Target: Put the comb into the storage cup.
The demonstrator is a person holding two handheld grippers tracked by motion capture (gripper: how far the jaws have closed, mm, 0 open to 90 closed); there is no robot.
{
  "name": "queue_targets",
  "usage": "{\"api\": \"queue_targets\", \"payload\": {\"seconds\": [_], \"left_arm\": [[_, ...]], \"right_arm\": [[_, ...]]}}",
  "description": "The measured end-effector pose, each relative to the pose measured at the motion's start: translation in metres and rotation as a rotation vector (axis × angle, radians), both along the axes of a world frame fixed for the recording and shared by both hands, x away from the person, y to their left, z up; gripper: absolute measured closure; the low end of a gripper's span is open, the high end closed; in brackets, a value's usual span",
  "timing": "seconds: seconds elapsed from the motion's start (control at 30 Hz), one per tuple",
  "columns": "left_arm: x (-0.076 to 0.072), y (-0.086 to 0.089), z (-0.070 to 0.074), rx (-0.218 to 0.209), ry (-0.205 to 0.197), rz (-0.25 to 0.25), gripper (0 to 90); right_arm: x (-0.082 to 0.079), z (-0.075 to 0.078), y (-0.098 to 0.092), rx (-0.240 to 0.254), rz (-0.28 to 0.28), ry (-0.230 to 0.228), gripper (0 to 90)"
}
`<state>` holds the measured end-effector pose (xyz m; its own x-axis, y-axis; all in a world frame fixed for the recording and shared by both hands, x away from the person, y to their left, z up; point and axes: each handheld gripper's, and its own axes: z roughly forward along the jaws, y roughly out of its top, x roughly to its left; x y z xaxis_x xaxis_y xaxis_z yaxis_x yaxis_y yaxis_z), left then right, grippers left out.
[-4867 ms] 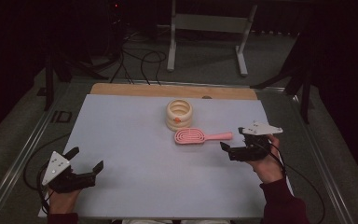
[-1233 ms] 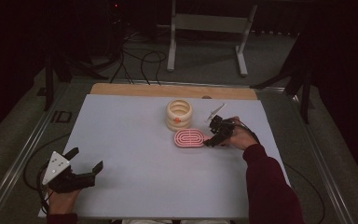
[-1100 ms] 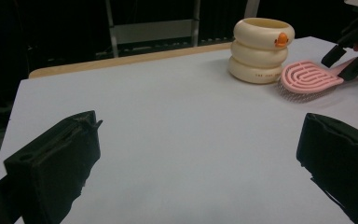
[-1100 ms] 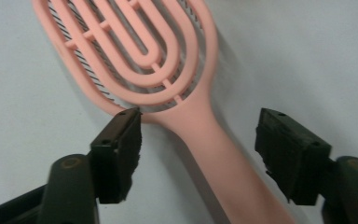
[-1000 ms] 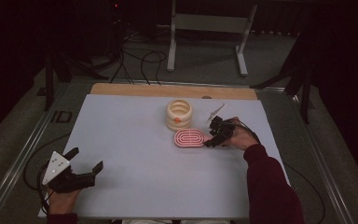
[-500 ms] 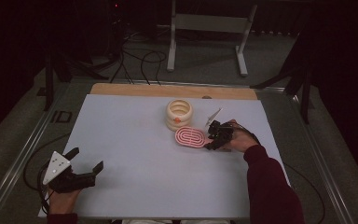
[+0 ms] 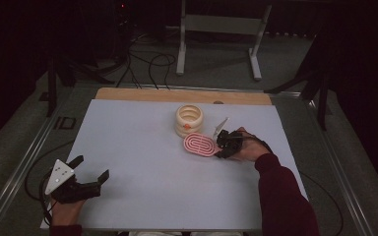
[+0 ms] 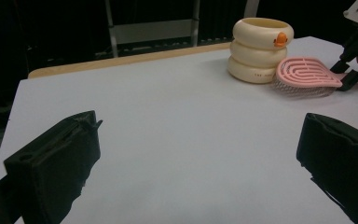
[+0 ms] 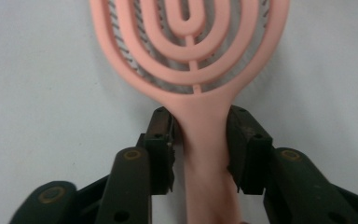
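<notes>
High view: right gripper (image 7: 222, 146) has reached the pink hairbrush (image 7: 200, 144) by the cream ring-shaped cup (image 7: 189, 120) on the tabletop (image 7: 142, 147); left gripper (image 7: 86, 178) idle, jaws open
Left gripper view: brush head lies flat, bristles down
Right gripper view: jaws have just been closing around the handle, seemingly touching; pickup looks near

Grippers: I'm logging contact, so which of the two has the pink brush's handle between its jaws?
The right gripper: its jaws have just been closing and sit against both sides of the brush handle. The left gripper stands open over bare table, away from it.
</notes>
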<state>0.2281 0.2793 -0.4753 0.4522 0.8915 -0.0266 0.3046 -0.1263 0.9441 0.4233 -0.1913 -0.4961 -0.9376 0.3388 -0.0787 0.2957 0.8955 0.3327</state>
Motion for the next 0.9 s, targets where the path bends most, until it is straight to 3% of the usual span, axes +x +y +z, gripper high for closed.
{"api": "queue_targets", "payload": {"seconds": [0.23, 0.5, 0.9], "left_arm": [[0.0, 0.0, 0.0, 0.002, 0.001, 0.0, 0.0], [0.0, 0.0, 0.0, 0.002, 0.003, 0.001, 0.0], [0.0, -0.001, -0.001, 0.005, 0.007, -0.001, 0.0]], "right_arm": [[-0.008, 0.001, -0.001, -0.018, 0.036, 0.017, 70.2], [-0.013, 0.002, -0.005, 0.009, 0.033, 0.035, 70.5], [-0.025, 0.003, -0.013, 0.104, 0.005, 0.05, 70.7]]}}
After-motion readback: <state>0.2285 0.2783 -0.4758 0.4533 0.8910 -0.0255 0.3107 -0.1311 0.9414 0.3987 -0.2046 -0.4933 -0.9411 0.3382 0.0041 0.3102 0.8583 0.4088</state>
